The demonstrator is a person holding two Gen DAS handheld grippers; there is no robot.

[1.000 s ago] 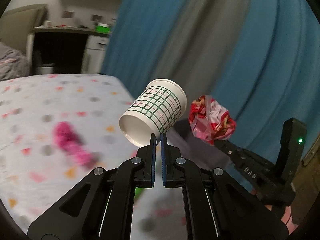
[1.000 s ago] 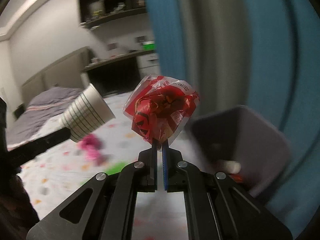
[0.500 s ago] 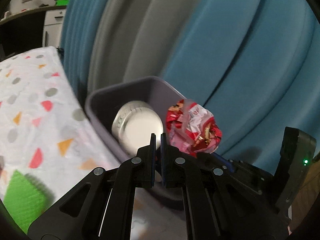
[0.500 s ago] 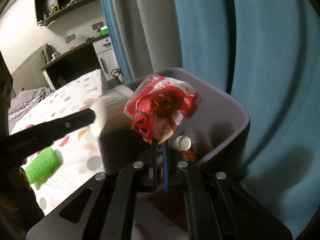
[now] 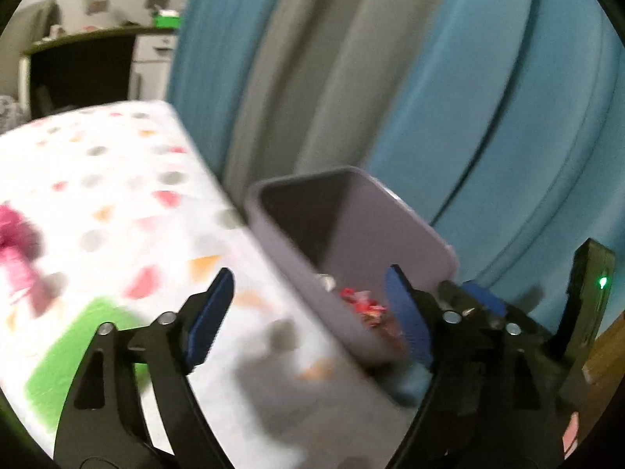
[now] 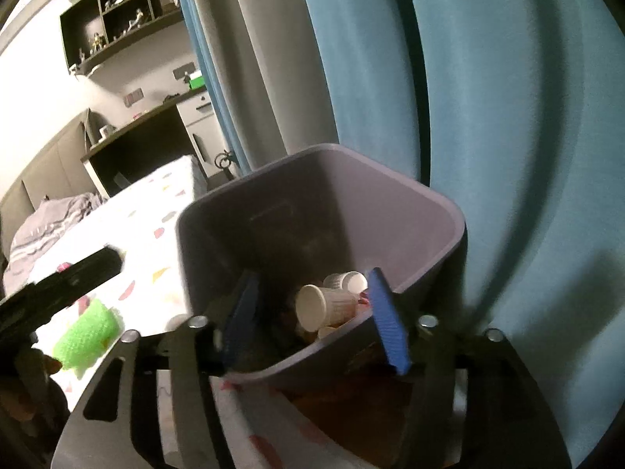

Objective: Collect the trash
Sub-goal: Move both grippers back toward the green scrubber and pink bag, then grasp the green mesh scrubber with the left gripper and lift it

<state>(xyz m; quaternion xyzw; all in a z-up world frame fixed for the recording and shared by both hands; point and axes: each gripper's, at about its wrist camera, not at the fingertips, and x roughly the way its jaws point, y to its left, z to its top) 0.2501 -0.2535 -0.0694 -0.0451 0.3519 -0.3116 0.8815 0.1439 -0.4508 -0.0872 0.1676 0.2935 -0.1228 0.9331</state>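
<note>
A grey bin [image 6: 429, 195] stands between the dotted bed and the blue curtain. Two white paper cups [image 6: 324, 305] lie on their sides inside it. In the left wrist view the crumpled red wrapper [image 5: 363, 305] lies at the bottom of the bin [image 5: 390, 234]. My right gripper [image 6: 314, 285] hangs over the bin's near rim, its jaws opening, with nothing pressed between its blue pads. My left gripper [image 5: 308, 293] is over the bed's edge beside the bin, its jaws also opening and empty. Its black finger [image 6: 78, 273] shows at the left of the right wrist view.
A green mesh piece [image 5: 78, 344] [image 6: 88, 332] and a pink bundle [image 5: 19, 258] lie on the dotted bed sheet [image 5: 117, 179]. Blue and grey curtains [image 5: 468, 97] hang close behind the bin. A dark desk and shelves [image 6: 129, 144] stand at the far wall.
Both grippers have gone from shut to open. The checked paper cup and the red wrapper have left the pads and now lie in the bin. The left view has swung towards the bed.
</note>
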